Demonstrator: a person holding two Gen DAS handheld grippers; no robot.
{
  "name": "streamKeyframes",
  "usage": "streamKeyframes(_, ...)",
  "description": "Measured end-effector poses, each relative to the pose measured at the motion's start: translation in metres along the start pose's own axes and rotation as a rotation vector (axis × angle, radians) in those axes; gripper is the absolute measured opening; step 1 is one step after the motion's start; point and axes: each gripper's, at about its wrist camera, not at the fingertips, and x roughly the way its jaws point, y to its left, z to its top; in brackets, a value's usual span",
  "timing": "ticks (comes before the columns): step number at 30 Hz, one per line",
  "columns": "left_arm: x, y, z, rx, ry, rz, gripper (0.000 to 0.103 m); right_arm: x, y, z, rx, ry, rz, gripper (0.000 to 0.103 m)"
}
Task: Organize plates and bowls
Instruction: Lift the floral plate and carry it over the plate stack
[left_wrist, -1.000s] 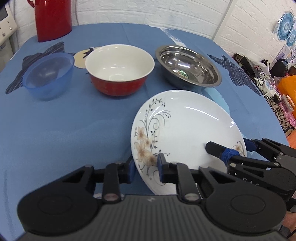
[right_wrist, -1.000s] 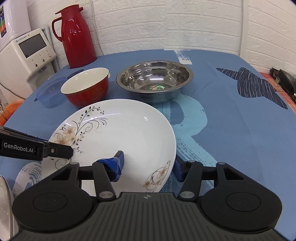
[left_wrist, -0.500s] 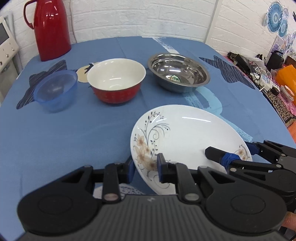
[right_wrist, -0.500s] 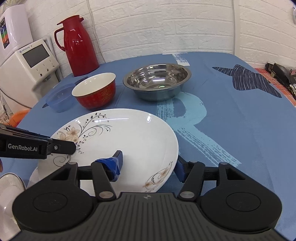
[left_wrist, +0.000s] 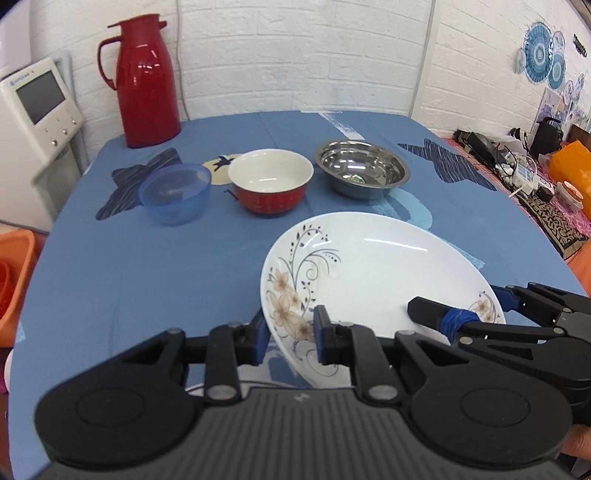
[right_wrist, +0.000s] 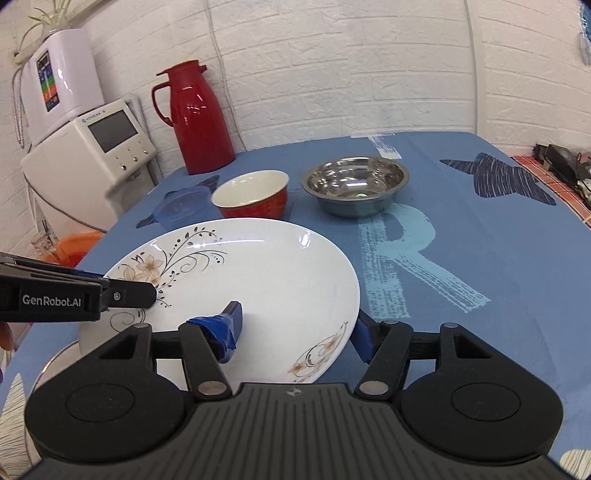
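Observation:
A white plate with a flower pattern (left_wrist: 369, 277) (right_wrist: 258, 277) hangs tilted above the blue tablecloth, held from both sides. My left gripper (left_wrist: 290, 334) is shut on its near-left rim. My right gripper (right_wrist: 295, 332) is shut on its right rim, one taped finger lying on the plate's face. Further back stand a blue plastic bowl (left_wrist: 173, 194), a red bowl with a white inside (left_wrist: 269, 181) and a steel bowl (left_wrist: 362, 170) in a row. The rim of another plate (right_wrist: 61, 356) shows under the held one.
A red flask (left_wrist: 146, 81) stands at the table's far left corner. A white appliance (left_wrist: 33, 110) and an orange bin (left_wrist: 14, 280) sit off the left edge. Cables and clutter (left_wrist: 524, 170) lie beyond the right edge.
Both grippers have risen and drawn back toward the near edge with the plate held between them. The three bowls now look farther away and more of the wall shows.

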Motion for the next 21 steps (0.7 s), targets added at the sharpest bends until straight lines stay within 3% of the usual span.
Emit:
streamKeyframes(11,-0.085,0.058,-0.09,-0.106,-0.066,0.135,0.015,-0.024,0.088,-0.04,-0.078,-0.015,0.145,0.05)
streamKeyframes(15,-0.088,0.073,-0.117,-0.139,-0.051,0.146,0.015,-0.02,0.107,-0.06,-0.08,0.01,0.163,0.051)
streamKeyframes(21,-0.069,0.089,-0.131,-0.185,-0.019,0.085,0.016,-0.01,0.113,-0.068,-0.09,0.032,0.128,0.051)
